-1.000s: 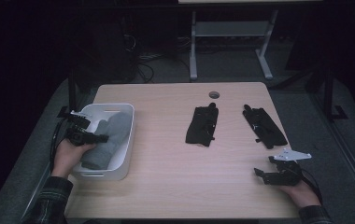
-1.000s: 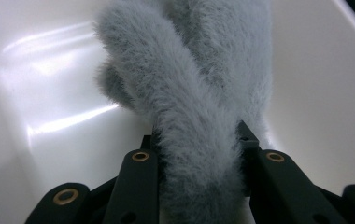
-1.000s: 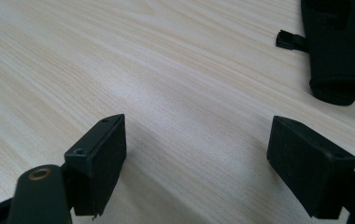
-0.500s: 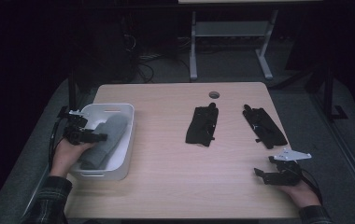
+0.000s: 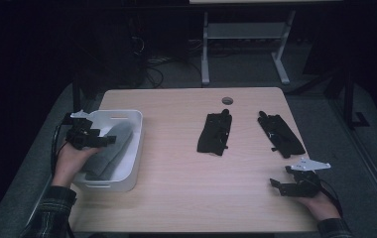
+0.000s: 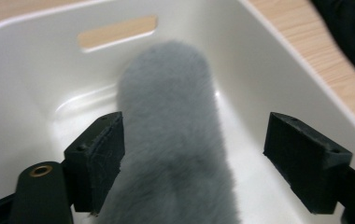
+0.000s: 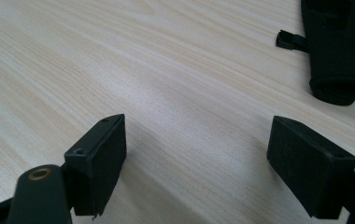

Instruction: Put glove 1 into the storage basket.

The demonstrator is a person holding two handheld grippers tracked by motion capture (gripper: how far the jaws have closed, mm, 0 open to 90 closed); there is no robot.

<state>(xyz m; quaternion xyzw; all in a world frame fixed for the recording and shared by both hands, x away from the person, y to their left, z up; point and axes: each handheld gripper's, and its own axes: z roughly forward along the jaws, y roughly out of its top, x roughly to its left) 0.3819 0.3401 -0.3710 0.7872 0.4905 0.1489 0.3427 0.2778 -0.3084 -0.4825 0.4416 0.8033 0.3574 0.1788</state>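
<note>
**Grey fleece item lies in white bin as left hand-held gripper lets go**

The left hand-held gripper (image 5: 108, 140) hovers over the white bin (image 5: 132, 148) at the left edge of the desk (image 5: 176, 188), its jaws having just been opening. In the left gripper view they stand wide, with the grey fleece item (image 6: 175, 140) lying between them and running lengthwise along the floor of the bin toward the handle slot (image 6: 117, 31) in its far wall; the left pad sits just beside the fleece, the right pad well clear of it, so nothing is gripped. From the high view the grey fleece item (image 5: 111, 148) occupies the bin's middle.

The right hand-held gripper (image 5: 276, 184) rests near the desk's near right corner, released, its jaws spread above bare wood in the right gripper view. Two black gloves lie on the far half of the desk: one black glove (image 5: 215, 133) near the middle, the other black glove (image 5: 281, 134) toward the right edge, just beyond the right gripper. A round cable hole (image 5: 227, 100) sits close to the far edge.
</note>
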